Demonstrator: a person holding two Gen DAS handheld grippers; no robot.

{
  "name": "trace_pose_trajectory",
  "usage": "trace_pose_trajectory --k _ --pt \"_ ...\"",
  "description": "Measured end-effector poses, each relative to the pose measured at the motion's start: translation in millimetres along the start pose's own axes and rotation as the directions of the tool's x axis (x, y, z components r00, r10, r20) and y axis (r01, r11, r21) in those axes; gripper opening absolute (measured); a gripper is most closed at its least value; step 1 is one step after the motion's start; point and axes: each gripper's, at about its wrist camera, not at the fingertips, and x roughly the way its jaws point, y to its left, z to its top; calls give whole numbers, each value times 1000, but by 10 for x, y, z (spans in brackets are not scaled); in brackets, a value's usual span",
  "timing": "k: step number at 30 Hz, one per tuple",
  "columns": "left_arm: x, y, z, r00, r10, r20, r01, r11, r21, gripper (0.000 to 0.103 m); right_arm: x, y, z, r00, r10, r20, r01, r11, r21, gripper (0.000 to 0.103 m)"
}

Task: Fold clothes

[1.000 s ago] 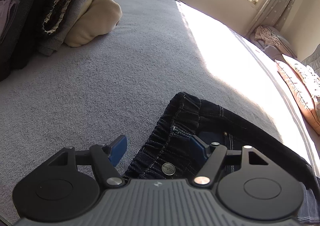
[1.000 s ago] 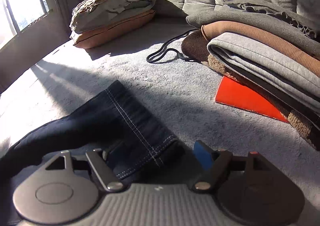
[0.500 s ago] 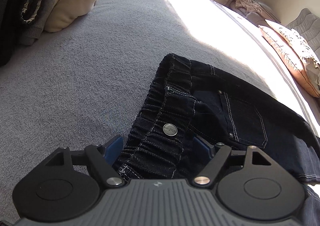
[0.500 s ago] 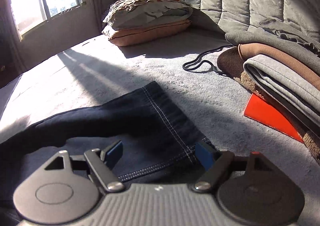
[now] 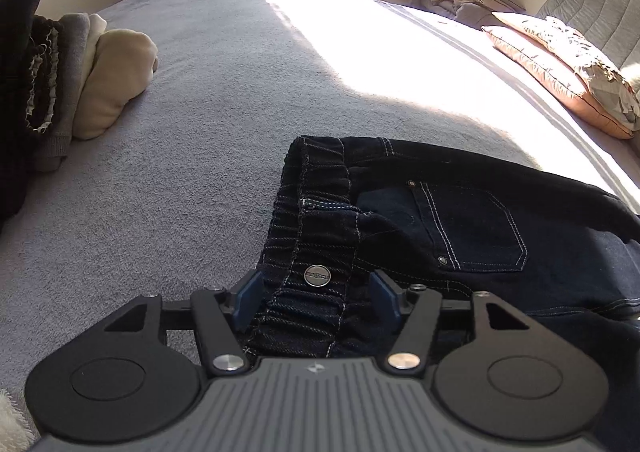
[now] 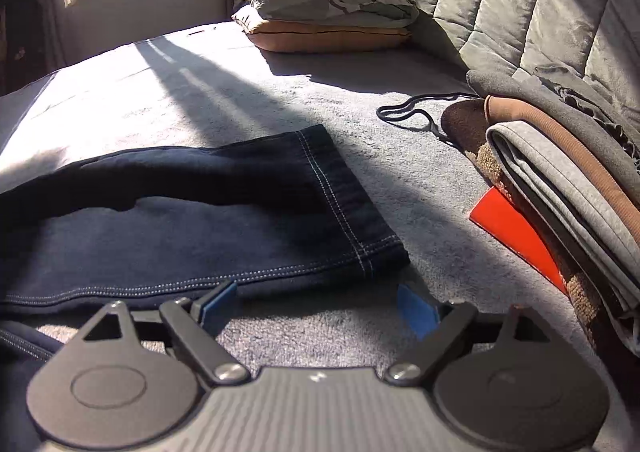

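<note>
jeans (image 5: 472,220) cut off at right edge, orange sheet (image 6: 516,232) mostly under folded pile (image 6: 568,172)

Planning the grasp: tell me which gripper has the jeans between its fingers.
The left gripper: the jeans waistband sits between its fingers. The right gripper has only blanket.

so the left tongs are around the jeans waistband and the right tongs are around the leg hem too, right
Not quite. The right tongs stand open over bare blanket, just short of the leg hem, as the right wrist view shows. The left tongs do straddle the jeans waistband.
</note>
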Motion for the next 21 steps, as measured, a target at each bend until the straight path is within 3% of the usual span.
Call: trace_pose_trajectory --k 4,13,16,18,21 --pt "62 130 -27 994 -100 -41 97 992 -81 65 -38 58 -77 1000 -16 -11 15 997 -75 88" --pt "75 -66 -151 997 -60 -38 62 998 33 58 -73 401 -132 999 48 -19 -51 977 -209 88" --pt "56 95 -132 996 -84 -30 84 996 -8 60 -85 537 -151 999 38 -2 -37 959 -282 88" --pt "66 195 -155 991 -128 -33 126 991 -45 60 -96 527 -130 999 46 -5 -46 963 -265 88" --pt "55 192 -171 989 -143 -29 142 990 -14 60 -126 496 -117 998 61 -11 -62 968 -242 88"
